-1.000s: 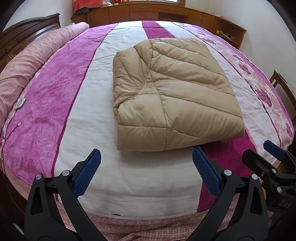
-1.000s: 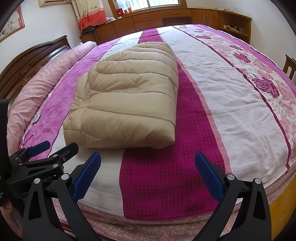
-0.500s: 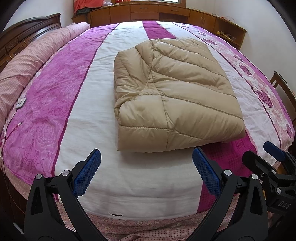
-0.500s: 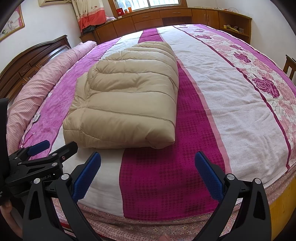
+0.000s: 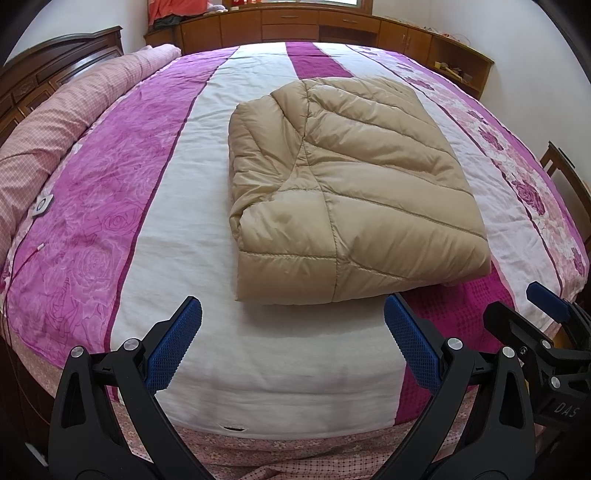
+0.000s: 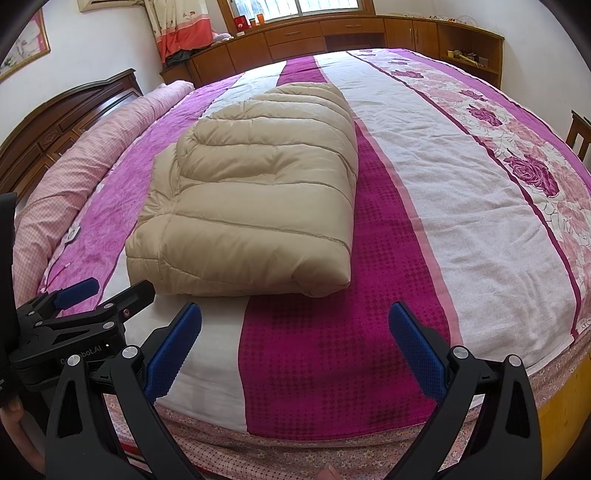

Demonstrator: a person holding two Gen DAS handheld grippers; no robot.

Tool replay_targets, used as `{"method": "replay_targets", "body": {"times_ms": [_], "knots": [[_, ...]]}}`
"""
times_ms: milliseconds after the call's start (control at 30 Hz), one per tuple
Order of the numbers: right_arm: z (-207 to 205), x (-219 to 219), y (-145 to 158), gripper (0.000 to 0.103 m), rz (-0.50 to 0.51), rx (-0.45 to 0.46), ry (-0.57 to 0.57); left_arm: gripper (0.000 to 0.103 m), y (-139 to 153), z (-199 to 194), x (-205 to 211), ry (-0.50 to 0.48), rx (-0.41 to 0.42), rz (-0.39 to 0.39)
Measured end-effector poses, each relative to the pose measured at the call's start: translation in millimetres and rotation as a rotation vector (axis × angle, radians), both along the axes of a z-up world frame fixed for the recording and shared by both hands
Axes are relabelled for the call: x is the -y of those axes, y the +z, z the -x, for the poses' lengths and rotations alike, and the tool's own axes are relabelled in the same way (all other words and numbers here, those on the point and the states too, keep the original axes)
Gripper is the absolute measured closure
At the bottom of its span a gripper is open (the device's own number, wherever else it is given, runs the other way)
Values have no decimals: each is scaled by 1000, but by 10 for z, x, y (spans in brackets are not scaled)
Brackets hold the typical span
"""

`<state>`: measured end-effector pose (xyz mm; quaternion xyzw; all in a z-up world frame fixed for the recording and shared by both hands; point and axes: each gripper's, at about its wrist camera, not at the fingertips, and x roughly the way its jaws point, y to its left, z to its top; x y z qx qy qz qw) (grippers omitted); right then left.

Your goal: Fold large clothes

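- two grippers hover over the near edge of a bed, neither one holding anything.
- the left gripper [image 5: 293, 334] has its blue-padded fingers [image 5: 173, 345] spread wide, above the white stripe of the bedspread [image 5: 177, 229] and clear of the cloth.
- the right gripper [image 6: 295, 338] is likewise spread wide and empty — its blue pads [image 6: 415, 350] hang over the dark magenta stripe near the foot of the bed.
- each tool shows in the other's view: the right one at the far right edge of the left wrist view, the left one at the lower left of the right wrist view, where a bit of a hand [image 6: 14, 417] shows below it at the frame's edge.
- a tan quilted down jacket [image 5: 343, 188] lies folded into a thick, roughly rectangular bundle on the bedspread, just beyond both sets of fingertips and touching neither.
- the bundle straddles the white stripe and the dark magenta one — its nearest folded edge faces the grippers.
- a rolled pink checked quilt [image 5: 62, 122] runs along the bed's left side, against a dark wooden headboard [image 5: 44, 70].
- wooden cabinets [image 6: 332, 33] line the far wall under a window, with a pink and white curtain [image 6: 181, 29] at the left.
- part of a wooden chair [image 5: 569, 177] stands beside the bed on the right.
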<state>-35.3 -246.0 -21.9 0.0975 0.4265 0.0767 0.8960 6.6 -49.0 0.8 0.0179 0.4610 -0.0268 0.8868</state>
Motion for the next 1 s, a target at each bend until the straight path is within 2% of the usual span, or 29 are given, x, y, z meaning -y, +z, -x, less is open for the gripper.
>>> {"method": "replay_targets", "body": {"times_ms": [1000], "knots": [[-44, -1, -29, 6, 1, -6, 7, 4, -46, -16, 43, -9, -22, 6]]}}
